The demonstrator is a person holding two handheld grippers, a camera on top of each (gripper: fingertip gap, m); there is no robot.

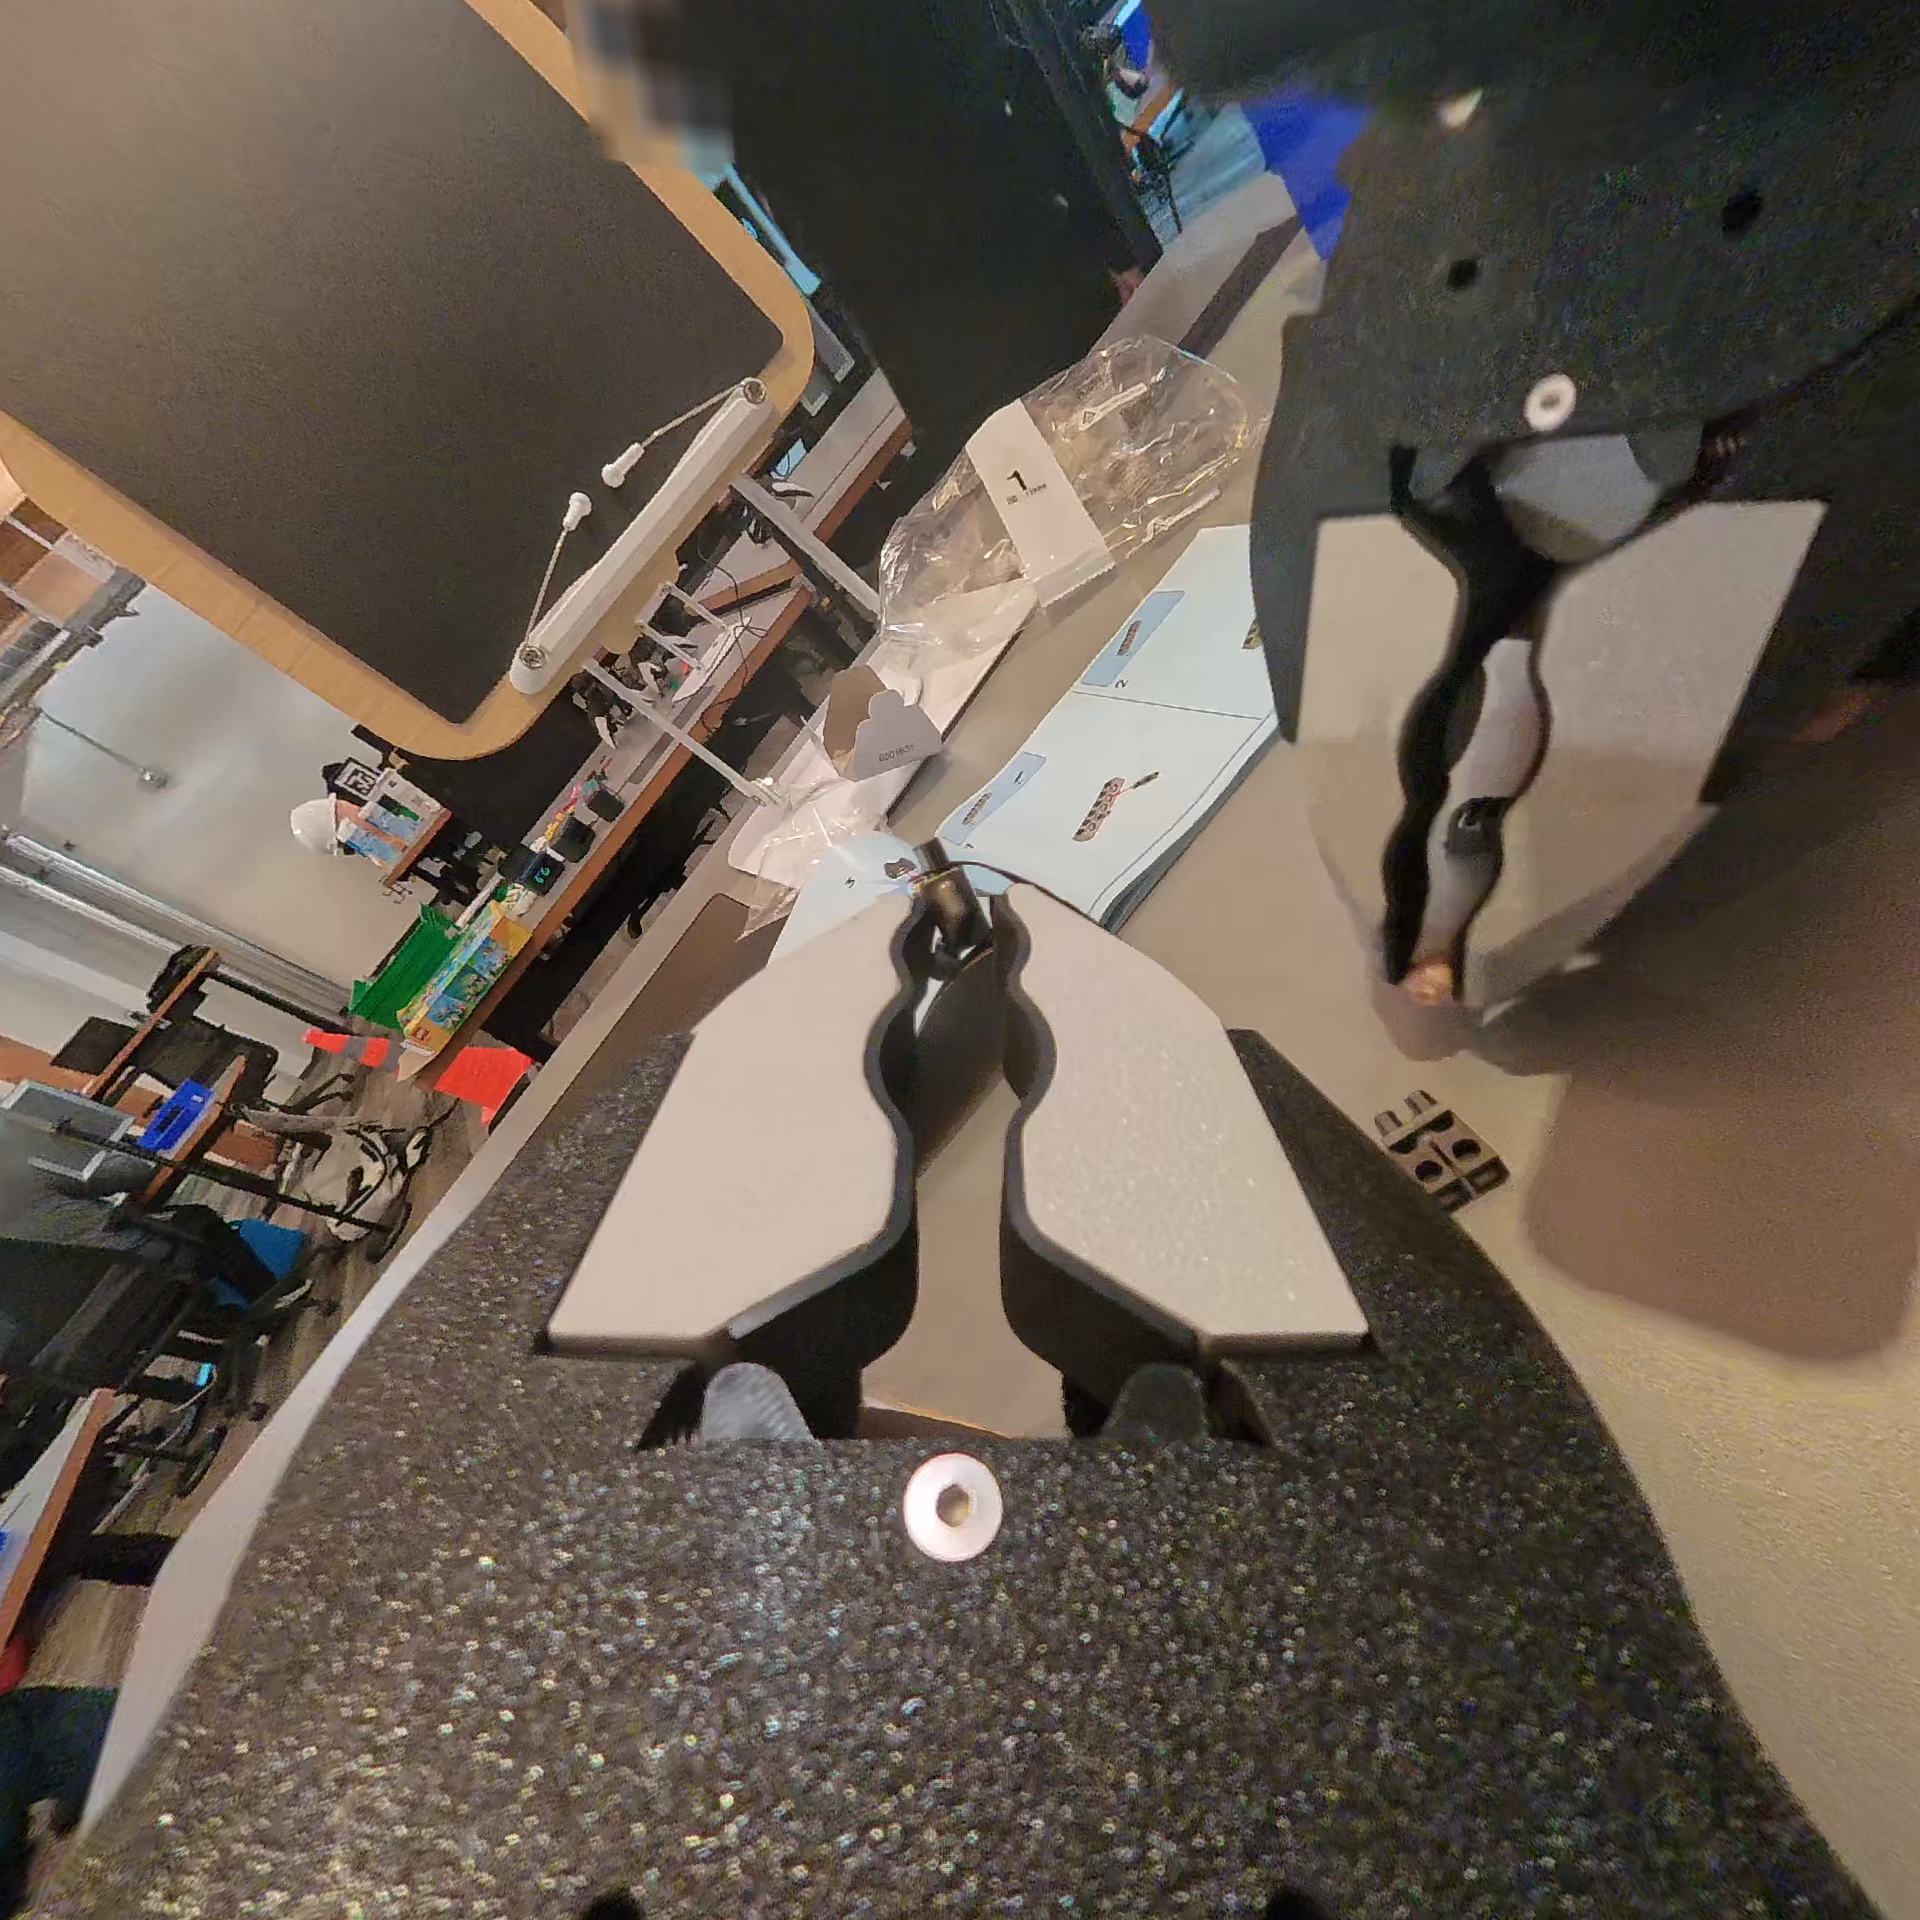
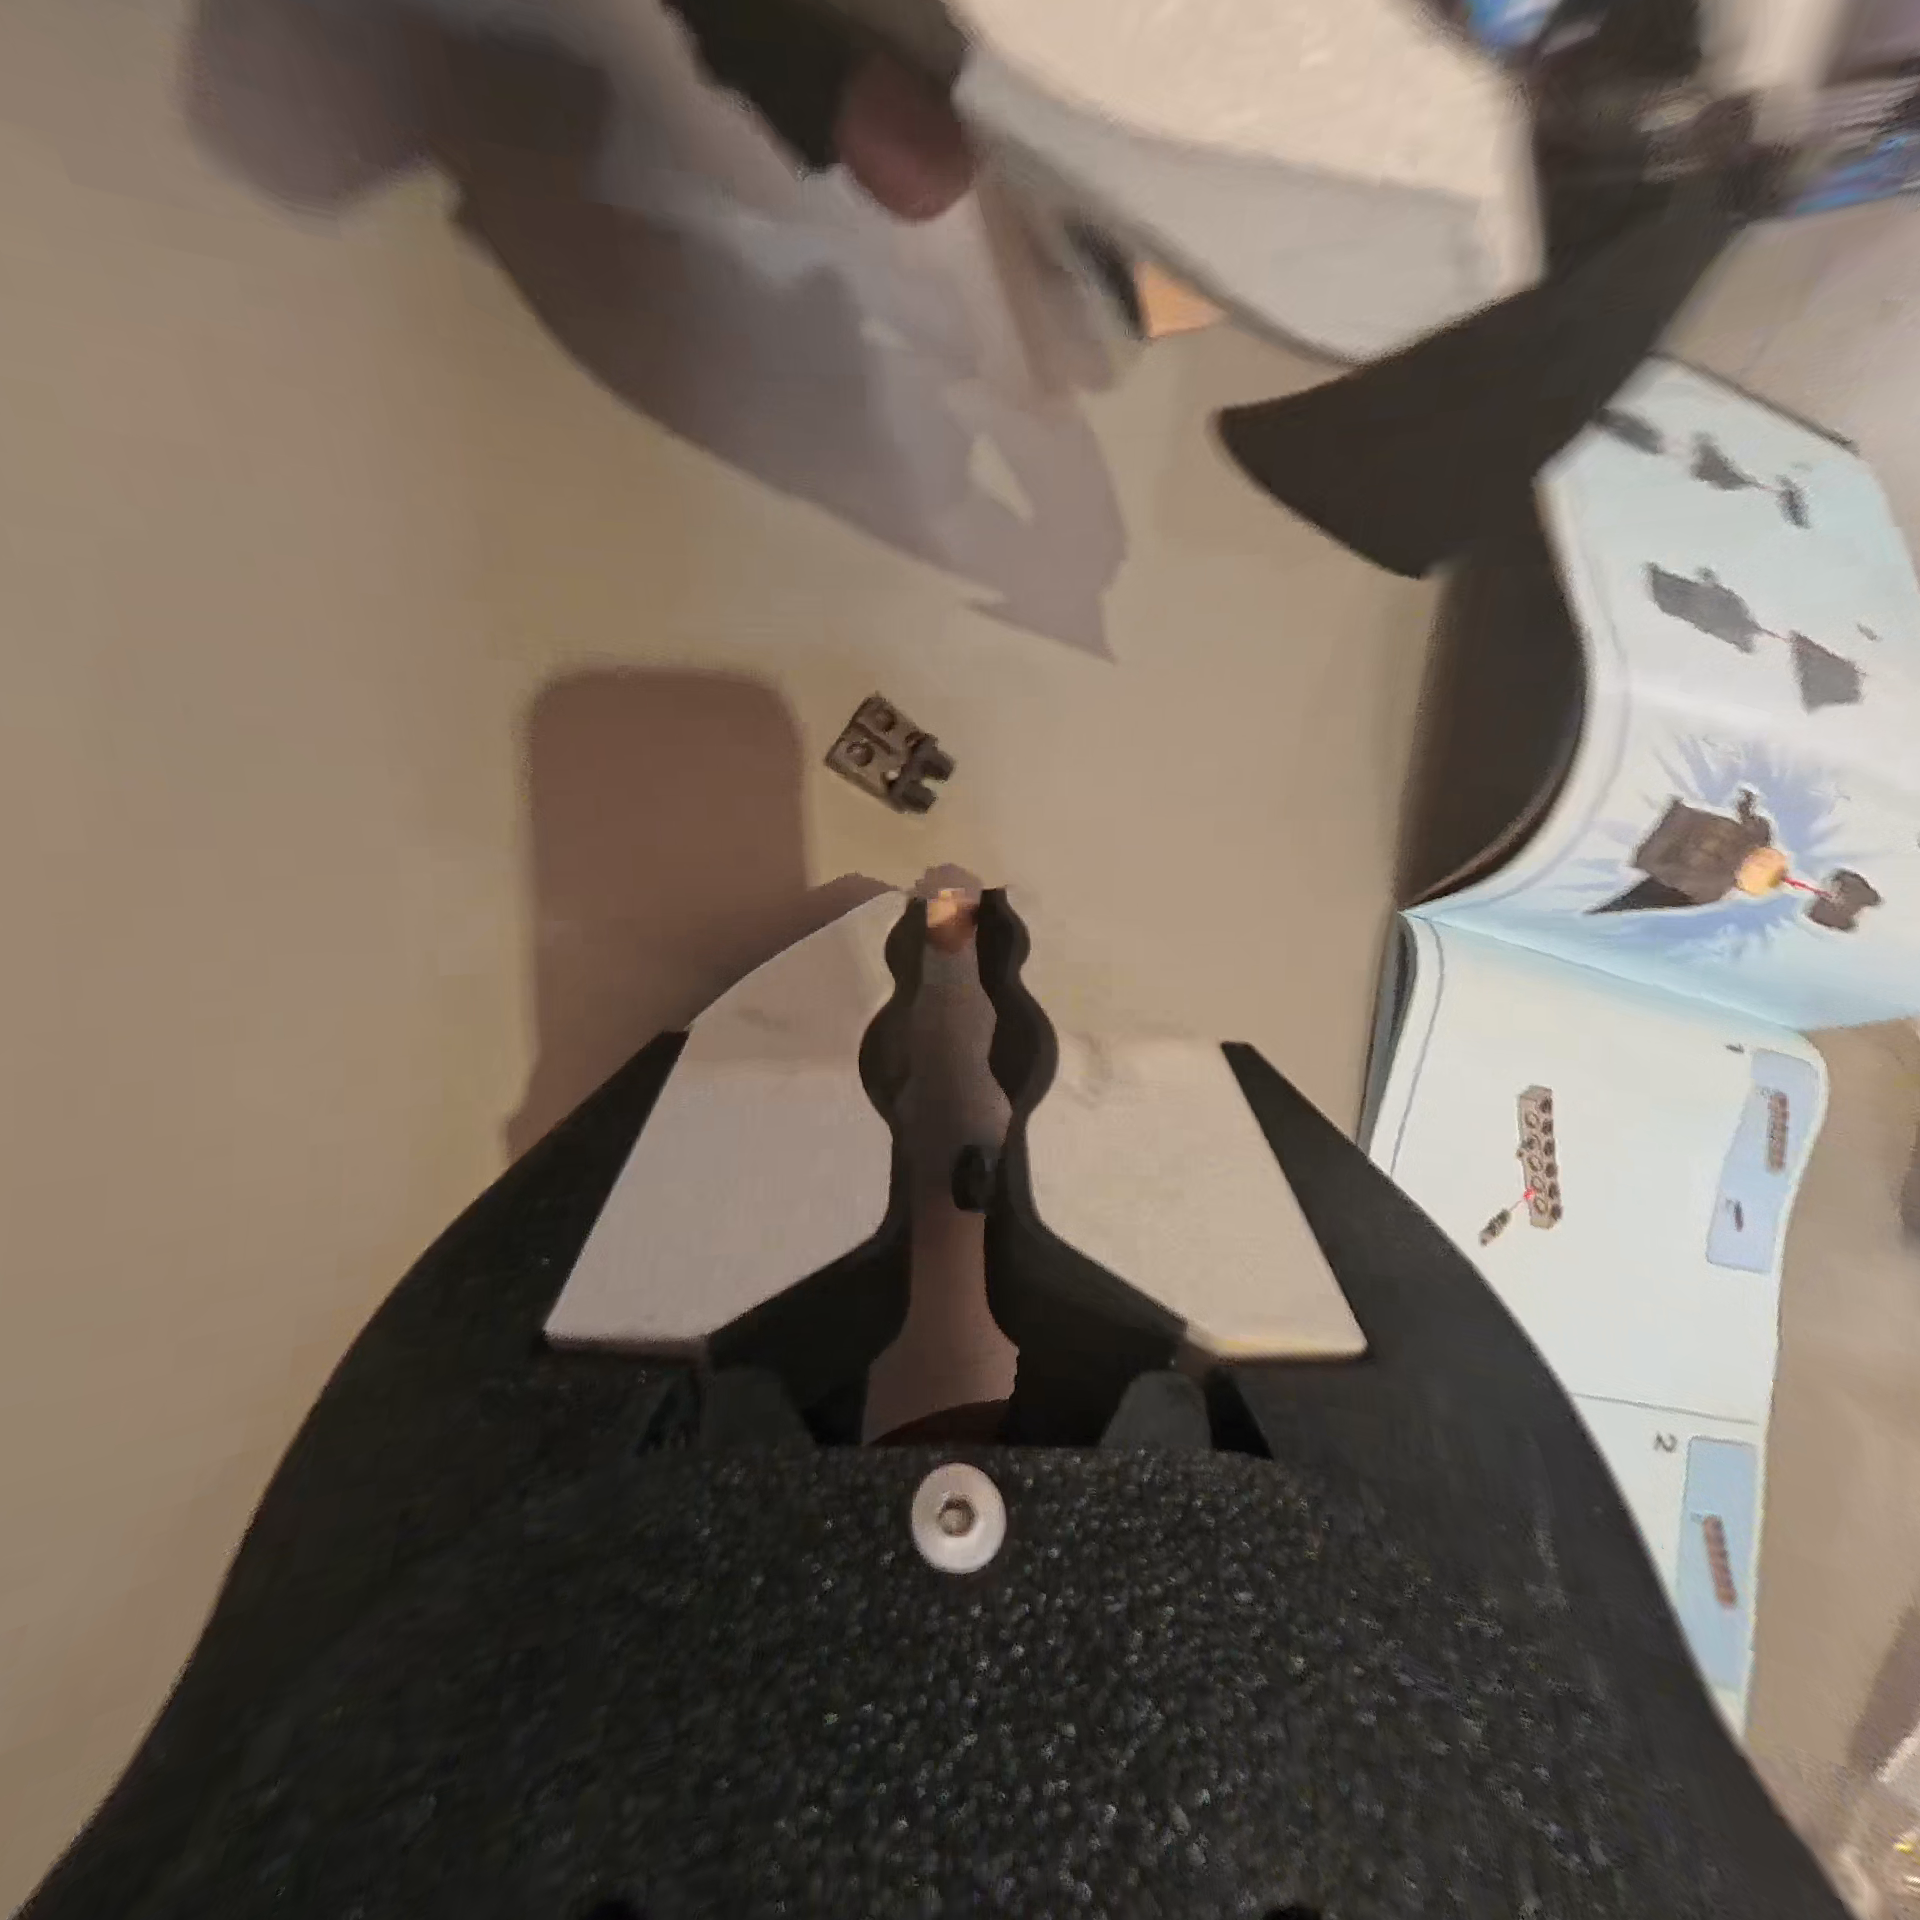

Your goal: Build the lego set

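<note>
My left gripper (image 1: 951, 914) is nearly closed, its tips pinching a small black part (image 1: 940, 899) with a thin dark wire trailing off to the side; the pads look pressed against it. My right gripper (image 2: 951, 914) is also nearly closed, clamped at its very tips on a small tan piece (image 2: 948, 916), which sits just above the beige table (image 2: 260, 623); the left wrist view shows that same piece (image 1: 1429, 971) at the tip of the right fingers. Taking the open booklet (image 2: 1621, 1143) as landmark: it lies flat on the table with pale blue pages showing building steps, and both grippers are on the side of it nearer me. A small dark grey brick (image 2: 888, 753) with a clip end lies on the table apart from the booklet, just ahead of my right fingertips and not touching them. Beyond the booklet's far edge lie a clear plastic bag (image 1: 1122, 436) with a white label and some more crumpled wrapping. The right wrist view is blurred.
</note>
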